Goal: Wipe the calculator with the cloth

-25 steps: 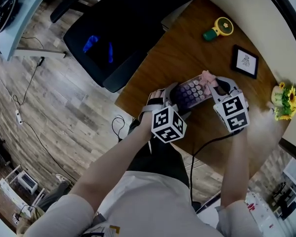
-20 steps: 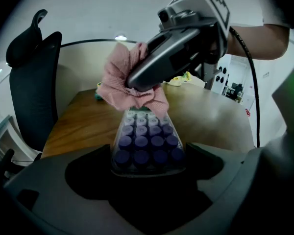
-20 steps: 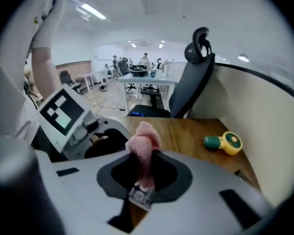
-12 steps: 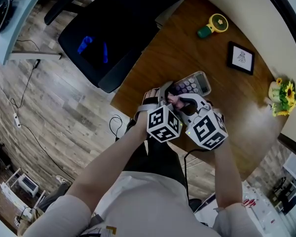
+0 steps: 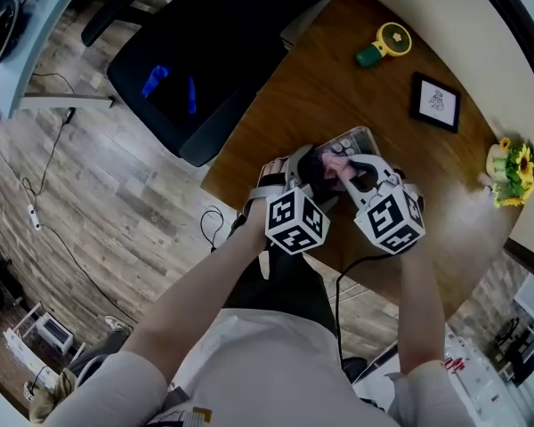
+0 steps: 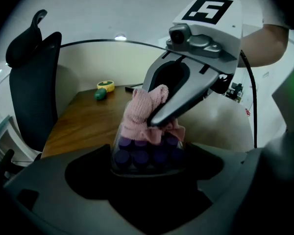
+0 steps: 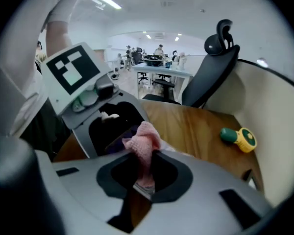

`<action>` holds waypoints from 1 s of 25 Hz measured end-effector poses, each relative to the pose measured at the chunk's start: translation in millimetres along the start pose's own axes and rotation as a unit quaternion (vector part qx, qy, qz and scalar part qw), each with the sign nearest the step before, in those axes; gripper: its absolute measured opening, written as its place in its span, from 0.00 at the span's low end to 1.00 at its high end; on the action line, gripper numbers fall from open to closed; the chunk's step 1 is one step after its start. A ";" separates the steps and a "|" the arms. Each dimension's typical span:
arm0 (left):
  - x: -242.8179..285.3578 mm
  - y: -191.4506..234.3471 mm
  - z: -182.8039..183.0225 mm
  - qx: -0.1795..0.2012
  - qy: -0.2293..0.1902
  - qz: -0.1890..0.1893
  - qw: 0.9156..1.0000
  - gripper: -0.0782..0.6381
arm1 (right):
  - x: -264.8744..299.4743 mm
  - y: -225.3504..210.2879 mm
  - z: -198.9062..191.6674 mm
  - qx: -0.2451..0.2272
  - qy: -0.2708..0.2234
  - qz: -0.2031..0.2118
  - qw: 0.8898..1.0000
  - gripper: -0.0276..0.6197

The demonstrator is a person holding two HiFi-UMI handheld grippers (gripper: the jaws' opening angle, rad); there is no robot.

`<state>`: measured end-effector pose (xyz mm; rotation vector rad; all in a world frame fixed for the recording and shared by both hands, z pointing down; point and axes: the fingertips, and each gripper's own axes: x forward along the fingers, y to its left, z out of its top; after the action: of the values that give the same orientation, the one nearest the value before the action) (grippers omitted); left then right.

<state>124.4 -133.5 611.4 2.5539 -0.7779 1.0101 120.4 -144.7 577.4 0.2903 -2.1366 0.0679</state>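
Left tool (image 5: pixel 305 174) pressed in on the calculator (image 6: pixel 146 156): jaws clamp its two long side edges at the near, keypad end, with the purple keys facing up between them. Right tool (image 6: pixel 156 122) pinched shut on the pink cloth (image 6: pixel 143 110), a bunched tuft standing proud of the tips and the rest hanging through the jaws. The cloth sits down on the key rows, so contact looks made and a wipe stroke appears under way. The calculator is over the worktop (image 5: pixel 338 87) close to its near edge, on the side nearer the office chair (image 5: pixel 196 69); I cannot tell if its far end rests on the wood or is held clear. Handling estimate: the calculator is light, rigid plastic with a smooth casing that could slip or twist under sideways rubbing, so the side edges are the right hold, not the display or keys. Keys will depress, so light pressure only. The cloth is soft knit, limp and nearly weightless; it needs a firm bunch in the pinch or it will drag out. A yellow-and-green gadget (image 5: pixel 384 45) and a small frame (image 5: pixel 435 102) lie well apart, toward the far edge.
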 end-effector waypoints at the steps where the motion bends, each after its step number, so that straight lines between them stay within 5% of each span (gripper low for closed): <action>1: -0.3 -0.1 -0.3 0.000 0.001 0.000 1.000 0.77 | -2.4 -5.6 -3.4 0.005 0.002 -0.006 1.000 0.13; 7: -0.7 -0.4 -0.2 -0.001 0.002 0.000 1.000 0.77 | -20.3 -44.1 -37.2 -0.010 0.069 -0.075 0.995 0.12; 10: -0.7 -0.7 -0.3 -0.001 0.002 -0.001 1.000 0.77 | -38.4 -55.6 -27.2 0.018 0.033 -0.098 0.995 0.12; 15: -1.0 -0.3 -0.6 0.000 0.002 -0.001 1.000 0.77 | -42.7 -7.8 35.3 0.004 -0.073 -0.023 0.997 0.12; 25: -0.5 -0.9 0.3 0.003 -0.001 0.001 1.000 0.77 | -5.8 54.5 34.4 -0.023 -0.045 0.054 0.997 0.12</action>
<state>124.8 -132.7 610.8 2.5597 -0.7784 1.0128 82.6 -96.3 557.1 0.1535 -2.2399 0.0692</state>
